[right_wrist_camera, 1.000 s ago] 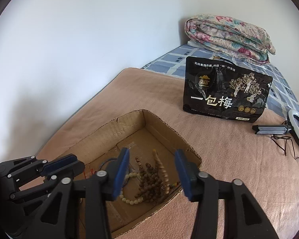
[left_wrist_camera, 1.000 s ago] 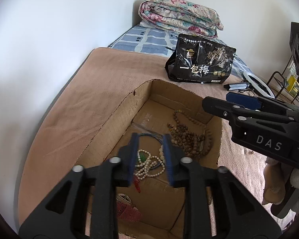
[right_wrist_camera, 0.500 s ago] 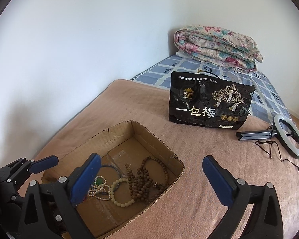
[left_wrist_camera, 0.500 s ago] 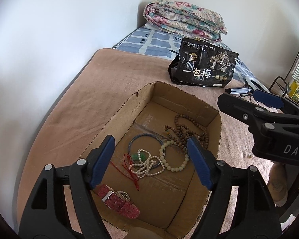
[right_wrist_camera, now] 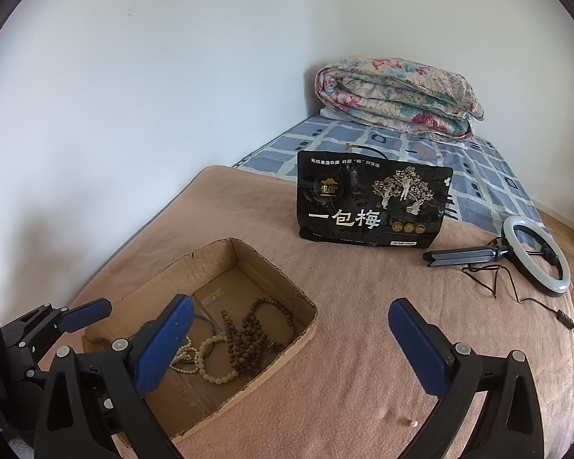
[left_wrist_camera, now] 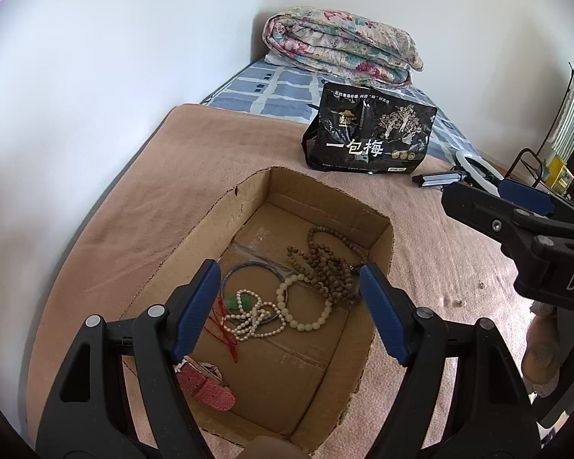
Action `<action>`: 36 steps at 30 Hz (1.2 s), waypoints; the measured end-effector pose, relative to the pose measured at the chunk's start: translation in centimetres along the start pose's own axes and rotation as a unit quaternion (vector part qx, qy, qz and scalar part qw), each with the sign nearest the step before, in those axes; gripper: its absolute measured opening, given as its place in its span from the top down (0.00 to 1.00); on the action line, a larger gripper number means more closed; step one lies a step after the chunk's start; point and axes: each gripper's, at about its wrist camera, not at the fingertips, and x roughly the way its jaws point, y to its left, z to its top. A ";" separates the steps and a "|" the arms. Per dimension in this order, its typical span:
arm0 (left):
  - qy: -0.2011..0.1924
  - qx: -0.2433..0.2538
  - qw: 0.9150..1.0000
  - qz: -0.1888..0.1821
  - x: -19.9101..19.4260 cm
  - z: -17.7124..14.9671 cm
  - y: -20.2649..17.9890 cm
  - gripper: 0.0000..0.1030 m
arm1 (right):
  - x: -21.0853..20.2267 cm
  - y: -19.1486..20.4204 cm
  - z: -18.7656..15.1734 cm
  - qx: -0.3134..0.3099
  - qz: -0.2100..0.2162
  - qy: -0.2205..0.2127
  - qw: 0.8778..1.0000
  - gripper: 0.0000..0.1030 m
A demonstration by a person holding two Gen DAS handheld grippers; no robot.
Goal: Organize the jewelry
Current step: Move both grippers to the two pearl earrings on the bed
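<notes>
An open cardboard box (left_wrist_camera: 195, 229) (right_wrist_camera: 283, 283) sits on a tan blanket. Inside lie brown wooden beads (left_wrist_camera: 329, 264) (right_wrist_camera: 248, 334), a pale bead bracelet (left_wrist_camera: 306, 306) (right_wrist_camera: 210, 363), a white bead string with a green piece (left_wrist_camera: 248, 315), a blue bangle (left_wrist_camera: 245, 267) and a red-strapped watch (left_wrist_camera: 206, 382). My left gripper (left_wrist_camera: 289, 310) is open and empty above the box. My right gripper (right_wrist_camera: 291, 344) is open and empty over the box's right edge; it also shows in the left wrist view (left_wrist_camera: 516, 206).
A black snack bag (left_wrist_camera: 367, 137) (right_wrist_camera: 371, 199) stands behind the box. A ring light on a folded tripod (right_wrist_camera: 532, 256) with a cable lies at the right. A folded floral quilt (right_wrist_camera: 394, 95) lies at the far end. A wall runs along the left.
Both grippers have opened wide, from narrow a second ago, and drawn back up from the box. The jewelry lies still in the box.
</notes>
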 end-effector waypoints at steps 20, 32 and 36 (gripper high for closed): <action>0.006 0.094 0.994 -0.060 0.0 -1.3 -9.9 0.25 | -5.9 -12.6 -4.2 0.079 -0.053 -0.008 0.995 0.00; 0.028 0.135 0.985 -0.100 2.1 -2.7 -15.8 0.42 | -5.4 -19.4 -8.3 0.116 -0.058 0.019 0.991 0.24; 0.042 0.147 0.982 -0.110 3.2 -3.7 -17.5 0.42 | -4.3 -20.3 -9.5 0.111 -0.047 0.032 0.992 0.25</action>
